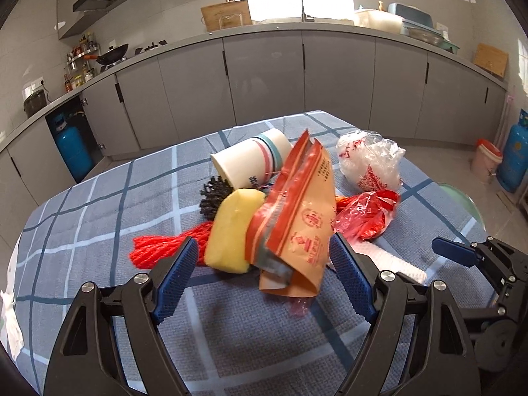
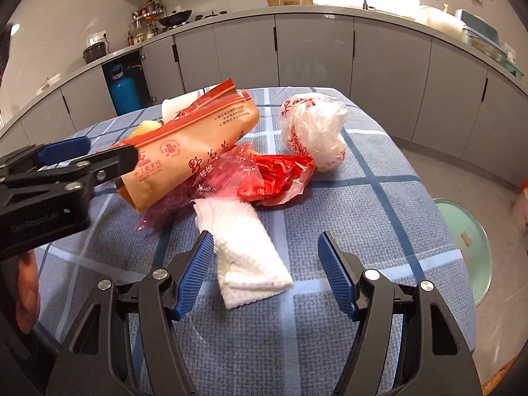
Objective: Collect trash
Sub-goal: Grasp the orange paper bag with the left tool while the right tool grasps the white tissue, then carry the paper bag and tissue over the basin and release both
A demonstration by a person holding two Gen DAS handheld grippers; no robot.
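A trash pile lies on the blue plaid tablecloth (image 1: 99,214). My left gripper (image 1: 263,241) is open around an orange snack bag (image 1: 297,217) and a yellow sponge (image 1: 231,231); I see no pad pressing. A tipped paper cup (image 1: 250,161), a black scrubber (image 1: 214,198) and red netting (image 1: 165,250) lie behind and to the left. A clear printed plastic bag (image 2: 313,132) and a red plastic bag (image 2: 277,178) lie to the right. My right gripper (image 2: 266,236) is open over a folded white paper towel (image 2: 244,250), which lies nearer its left finger.
A green stool (image 2: 468,241) stands by the table's right edge. A crumpled white tissue (image 1: 10,323) hangs at the table's left edge. Grey kitchen cabinets (image 1: 264,76) run behind, with blue gas cylinders (image 1: 514,151) on the floor.
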